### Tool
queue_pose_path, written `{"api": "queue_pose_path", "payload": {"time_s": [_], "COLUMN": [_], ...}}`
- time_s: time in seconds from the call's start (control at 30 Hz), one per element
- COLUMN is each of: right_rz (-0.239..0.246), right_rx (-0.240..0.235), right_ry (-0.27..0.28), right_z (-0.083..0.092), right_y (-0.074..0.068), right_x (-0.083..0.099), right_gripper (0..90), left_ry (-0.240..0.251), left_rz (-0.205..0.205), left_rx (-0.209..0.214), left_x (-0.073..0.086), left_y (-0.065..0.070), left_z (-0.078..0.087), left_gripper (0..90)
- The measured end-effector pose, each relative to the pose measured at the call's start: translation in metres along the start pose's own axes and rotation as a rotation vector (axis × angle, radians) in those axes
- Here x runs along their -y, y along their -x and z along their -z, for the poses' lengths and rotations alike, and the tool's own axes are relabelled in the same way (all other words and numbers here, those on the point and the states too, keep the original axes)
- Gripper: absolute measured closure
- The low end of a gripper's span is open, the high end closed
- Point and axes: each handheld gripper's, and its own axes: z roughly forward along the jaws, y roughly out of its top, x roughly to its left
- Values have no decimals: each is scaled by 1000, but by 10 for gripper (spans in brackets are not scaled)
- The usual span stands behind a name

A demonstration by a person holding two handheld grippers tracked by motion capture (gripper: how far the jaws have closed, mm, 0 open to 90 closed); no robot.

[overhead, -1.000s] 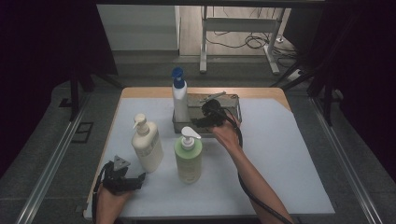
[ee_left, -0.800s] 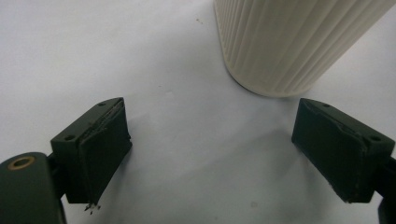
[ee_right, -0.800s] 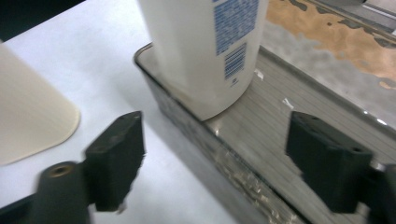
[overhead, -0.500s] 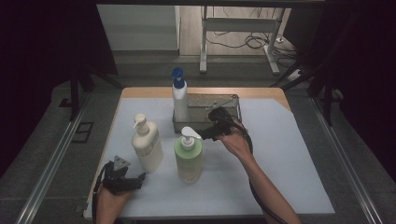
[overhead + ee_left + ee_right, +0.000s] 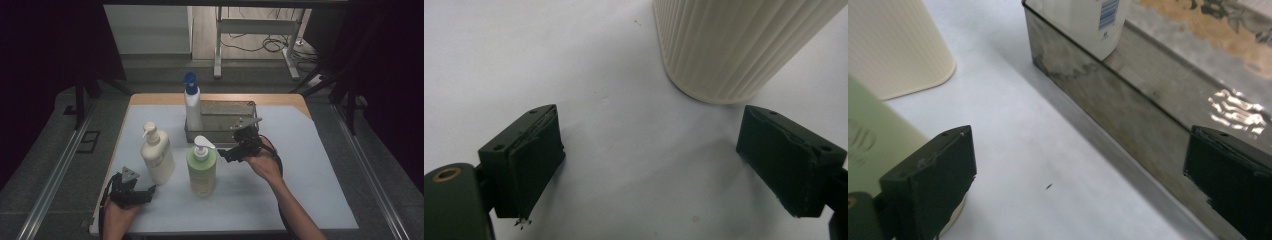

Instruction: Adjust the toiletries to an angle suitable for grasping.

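The desk [image 5: 310, 165] carries a metal tray [image 5: 225, 112] holding a blue-capped bottle [image 5: 192, 107]. In front stand a cream pump bottle [image 5: 157, 155] and a green pump bottle [image 5: 201, 167]. The right gripper [image 5: 225, 155], jaws just opened and empty, sits beside the green bottle. The left gripper [image 5: 150, 192] rests released near the cream bottle.

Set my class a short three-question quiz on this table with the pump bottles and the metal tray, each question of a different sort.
1. True or false: the blue-capped bottle stands in the metal tray.
2. How many pump bottles stand on the mat outside the tray?
3. Which bottle is nearest the right hand-held gripper: A cream bottle, B green bottle, C blue-capped bottle?

Key: 1 true. 2 two. 3 B.
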Motion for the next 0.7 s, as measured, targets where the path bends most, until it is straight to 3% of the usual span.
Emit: {"api": "queue_pose_path", "payload": {"time_s": [0.43, 0.7], "right_rz": [-16, 6], "right_rx": [-34, -71], "right_ry": [42, 51], "right_z": [23, 32], "right_y": [-12, -26], "right_x": [22, 38], "right_gripper": [10, 0], "left_ry": [0, -1], "left_rz": [0, 0], "left_rx": [0, 0], "left_x": [0, 0], "left_y": [0, 0], "left_z": [0, 0], "left_gripper": [109, 109]}}
